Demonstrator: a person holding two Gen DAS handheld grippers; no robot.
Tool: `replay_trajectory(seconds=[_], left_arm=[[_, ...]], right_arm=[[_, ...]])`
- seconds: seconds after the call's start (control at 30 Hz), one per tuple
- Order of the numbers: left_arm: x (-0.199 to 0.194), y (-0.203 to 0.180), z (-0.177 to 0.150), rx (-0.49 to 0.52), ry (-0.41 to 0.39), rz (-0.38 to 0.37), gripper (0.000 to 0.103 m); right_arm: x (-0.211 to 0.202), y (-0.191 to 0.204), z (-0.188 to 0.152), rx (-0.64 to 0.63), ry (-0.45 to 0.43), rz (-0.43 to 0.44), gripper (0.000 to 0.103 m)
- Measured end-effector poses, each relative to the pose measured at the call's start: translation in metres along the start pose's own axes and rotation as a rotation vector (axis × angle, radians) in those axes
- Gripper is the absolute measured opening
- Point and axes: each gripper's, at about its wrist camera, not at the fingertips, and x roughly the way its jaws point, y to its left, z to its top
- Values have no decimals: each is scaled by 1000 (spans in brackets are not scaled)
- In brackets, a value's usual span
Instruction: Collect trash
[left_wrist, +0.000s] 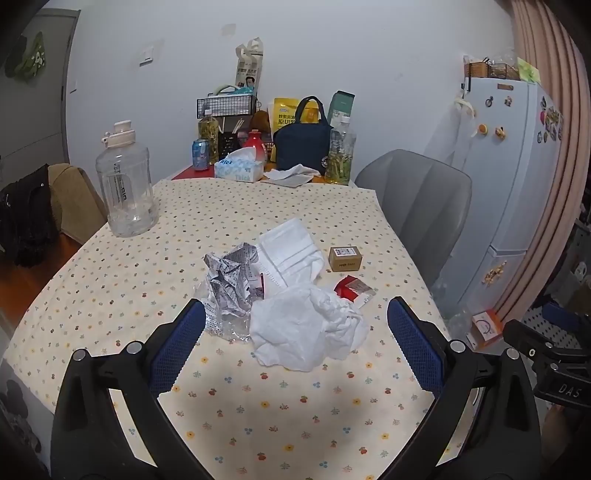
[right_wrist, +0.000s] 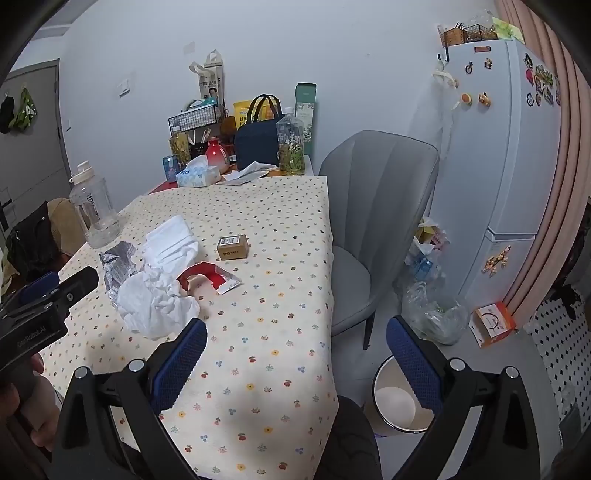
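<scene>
Floral cloth covers the surface (left_wrist: 110, 280), with the trash heaped mid-surface: a crumpled tissue (left_wrist: 306, 328) nearest, foil wrapper (left_wrist: 229, 280) to its left. The left gripper (left_wrist: 295, 347) hangs spread and empty, the tissue straight ahead between its fingers. The right gripper (right_wrist: 295, 362), also spread and empty, sits off to the tissue's right, toward the bin (right_wrist: 399, 402) on the floor.

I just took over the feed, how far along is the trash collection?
Nothing looks done: the bin on the floor shows no table trash. Nothing is in hand either; the left claw and right claw are both open and empty. Left on the table: white tissue, printed paper wad, face mask, red wrapper, small box.
</scene>
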Motion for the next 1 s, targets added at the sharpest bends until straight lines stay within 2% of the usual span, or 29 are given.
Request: replay_trajectory(seconds=[1.0], left_arm=[[2, -2, -5, -2, 8, -21, 98]], right_arm=[[-4, 2, 2, 1, -14, -1, 95]])
